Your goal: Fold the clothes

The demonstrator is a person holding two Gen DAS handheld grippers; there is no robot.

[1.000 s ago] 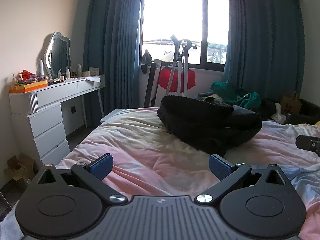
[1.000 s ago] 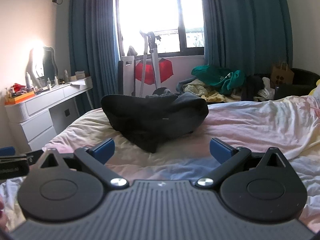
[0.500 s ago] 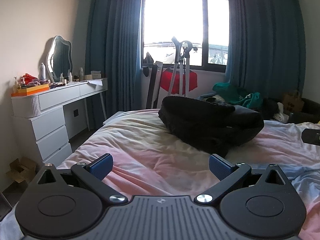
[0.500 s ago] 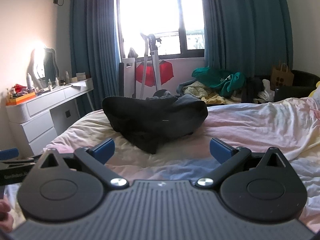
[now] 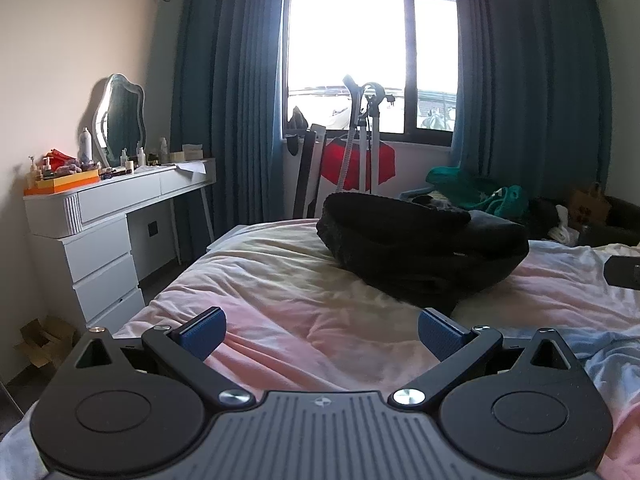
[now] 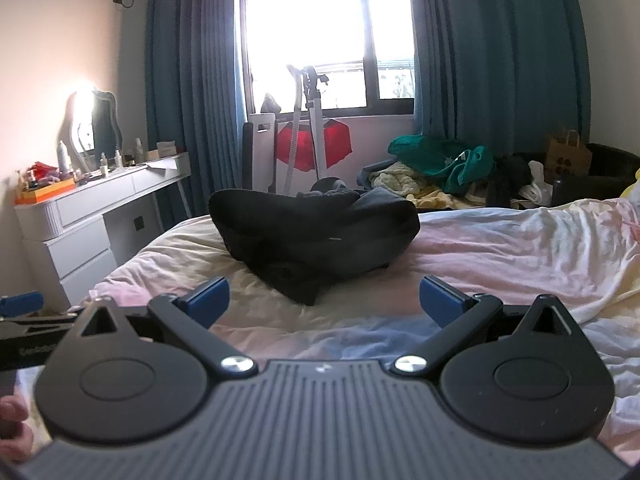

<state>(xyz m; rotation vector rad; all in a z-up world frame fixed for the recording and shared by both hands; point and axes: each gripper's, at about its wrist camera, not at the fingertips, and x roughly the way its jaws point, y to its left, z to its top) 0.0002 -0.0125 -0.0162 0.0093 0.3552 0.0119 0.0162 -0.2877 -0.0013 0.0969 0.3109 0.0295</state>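
A heap of black clothing point(image 5: 420, 244) lies crumpled on the bed's pink and cream quilt point(image 5: 288, 300), ahead of both grippers. My left gripper point(image 5: 322, 330) hovers low over the quilt, open, nothing between its blue pads. The same black heap point(image 6: 316, 232) fills the middle of the right wrist view. My right gripper point(image 6: 326, 300) is open and empty too, a short way in front of the heap's near corner. The left gripper's body point(image 6: 24, 320) shows at the right view's left edge, with a hand point(image 6: 14, 428) below it.
A white dressing table point(image 5: 112, 216) with a mirror and bottles stands left of the bed. A garment steamer with red fabric point(image 5: 360, 156) stands under the window. Green and yellow clothes point(image 6: 440, 168) and a paper bag point(image 6: 568, 156) pile up beyond the bed on the right.
Both views have tilted up slightly, so the heap and room sit lower in frame. Both grippers stay open and empty; the clothing has not moved.
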